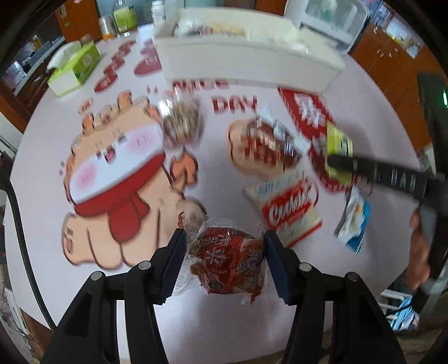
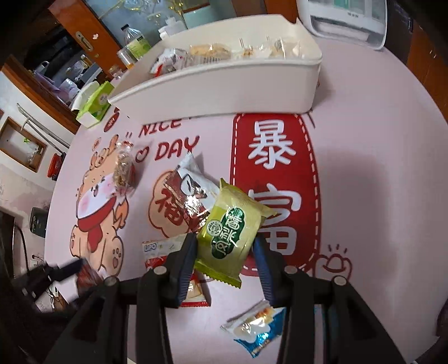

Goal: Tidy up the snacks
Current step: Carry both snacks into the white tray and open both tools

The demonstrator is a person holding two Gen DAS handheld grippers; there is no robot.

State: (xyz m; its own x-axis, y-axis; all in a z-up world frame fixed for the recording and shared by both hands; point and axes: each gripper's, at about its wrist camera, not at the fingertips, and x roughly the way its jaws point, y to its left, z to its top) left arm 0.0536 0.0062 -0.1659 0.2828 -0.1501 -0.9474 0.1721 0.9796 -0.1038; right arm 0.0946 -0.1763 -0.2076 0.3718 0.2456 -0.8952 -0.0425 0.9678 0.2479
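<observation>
The left hand-held gripper (image 1: 225, 259) clenches a red snack packet (image 1: 228, 264); the right hand-held gripper (image 2: 225, 252) grasps a green snack packet (image 2: 231, 232). Both packets are in front of the white bin (image 2: 224, 86), above the bench (image 2: 378, 182).

Home dining or kitchen corner. Round table (image 2: 364, 179) under pink cartoon cloth, "NICE DAY" lettering. Wooden cabinets (image 2: 92, 30) with brass handles around it. Green tissue box (image 1: 75, 67), drink bottles (image 1: 123, 16) and jar at table's far edge. White countertop appliance (image 2: 347, 19) behind white snack bin (image 2: 224, 86). Wrapped snacks scattered on cloth.
</observation>
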